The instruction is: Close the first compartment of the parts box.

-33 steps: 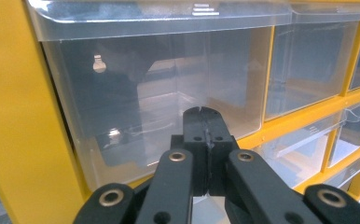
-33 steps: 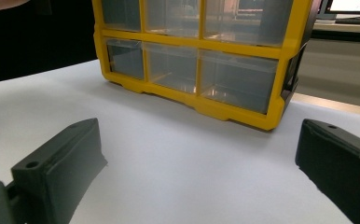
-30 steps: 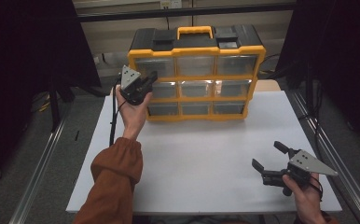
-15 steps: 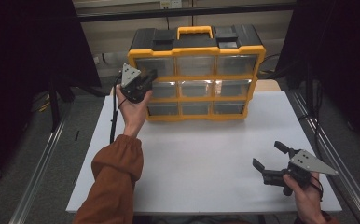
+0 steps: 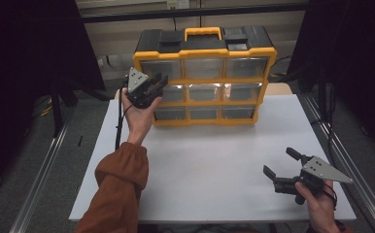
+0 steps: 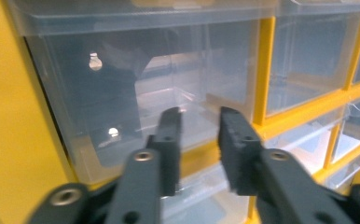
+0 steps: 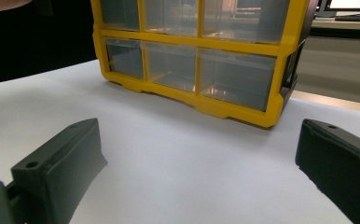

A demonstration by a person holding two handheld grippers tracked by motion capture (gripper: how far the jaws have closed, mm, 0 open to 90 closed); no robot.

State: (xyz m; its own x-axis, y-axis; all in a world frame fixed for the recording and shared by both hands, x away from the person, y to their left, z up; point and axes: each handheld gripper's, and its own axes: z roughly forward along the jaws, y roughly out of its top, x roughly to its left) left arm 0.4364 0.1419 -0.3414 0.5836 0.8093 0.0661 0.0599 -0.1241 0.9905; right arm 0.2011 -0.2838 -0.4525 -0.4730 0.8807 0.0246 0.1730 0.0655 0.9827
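Organizer: A yellow-framed drawer organizer (image 5: 204,73) with a black top and yellow carry handle stood upright at the far edge of the white table (image 5: 210,160), its clear drawers facing the person so that both hands could reach them.
Target drawer: The top-left drawer (image 6: 141,84) looked to be the one being worked, shut or nearly shut in its slot; through its clear front it appeared empty.
Left gripper: The left gripper (image 5: 155,85) was held up at the organizer's left column, pointing straight into the drawer front (image 5: 159,70), probably because the pull lip sits along the drawer's lower edge.
Left jaws: They had just been opening and stood partly apart. In the left gripper view the left gripper (image 6: 199,128) had nothing pinched between its pads, its tips close against the clear plastic; whether they touched it I could not tell.
Right gripper: The right gripper (image 5: 281,162) rested low near the table's front right corner, well apart from the organizer, seemingly parked out of the way.
Right jaws: Spread wide and empty, with only bare table between them.
Step judged: Either a release after pushing the drawer, or a set-up to take its lip.
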